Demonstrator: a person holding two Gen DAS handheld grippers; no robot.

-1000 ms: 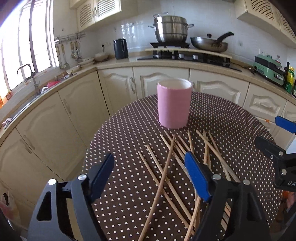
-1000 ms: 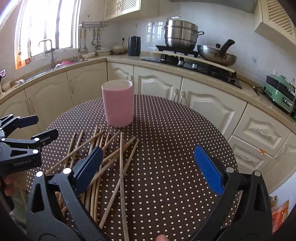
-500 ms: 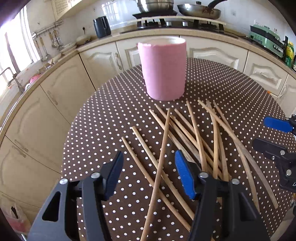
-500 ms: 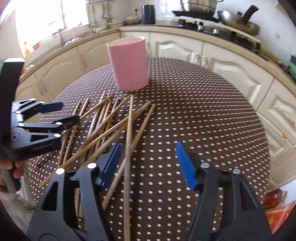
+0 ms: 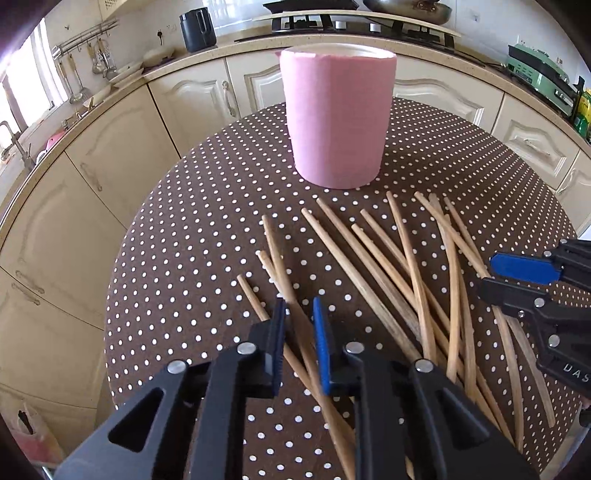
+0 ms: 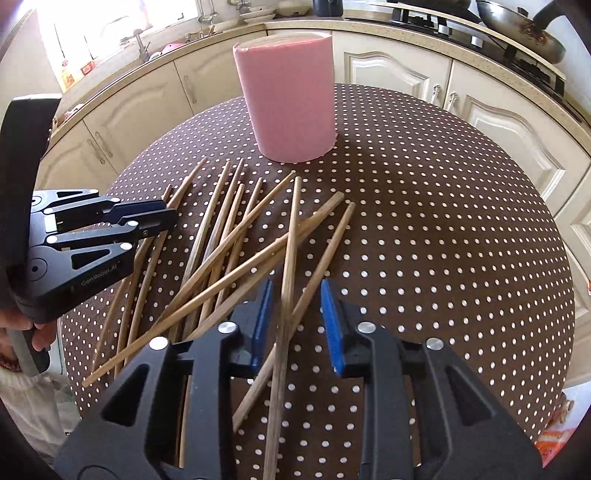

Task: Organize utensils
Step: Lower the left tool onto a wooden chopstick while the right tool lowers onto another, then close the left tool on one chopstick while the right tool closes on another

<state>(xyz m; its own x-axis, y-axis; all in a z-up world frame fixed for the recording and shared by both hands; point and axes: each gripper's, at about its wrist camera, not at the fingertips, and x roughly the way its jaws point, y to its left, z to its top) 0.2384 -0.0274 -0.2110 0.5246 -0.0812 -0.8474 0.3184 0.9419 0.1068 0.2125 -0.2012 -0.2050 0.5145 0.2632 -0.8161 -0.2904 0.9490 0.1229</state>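
Observation:
Several wooden chopsticks [image 5: 406, 266] lie scattered on a round brown polka-dot table [image 5: 184, 258], in front of an upright pink cylindrical holder [image 5: 336, 118]. The holder also shows in the right wrist view [image 6: 288, 88], with the chopsticks [image 6: 229, 236] below it. My left gripper [image 5: 299, 328] is low over the table, its jaws narrowed around one chopstick [image 5: 280, 266] with a small gap left. My right gripper [image 6: 295, 314] is open and straddles two crossing chopsticks [image 6: 291, 236].
Cream kitchen cabinets [image 5: 92, 166] curve behind the table. A stove with a pan [image 6: 517, 33] and a black kettle [image 5: 197, 27] are on the counter. A sink [image 6: 140, 40] is under the window. The table edge drops off at left and right.
Both grippers have dropped toward the table and moved in on the chopsticks. Both pairs of jaws have narrowed a lot, the left more than the right.

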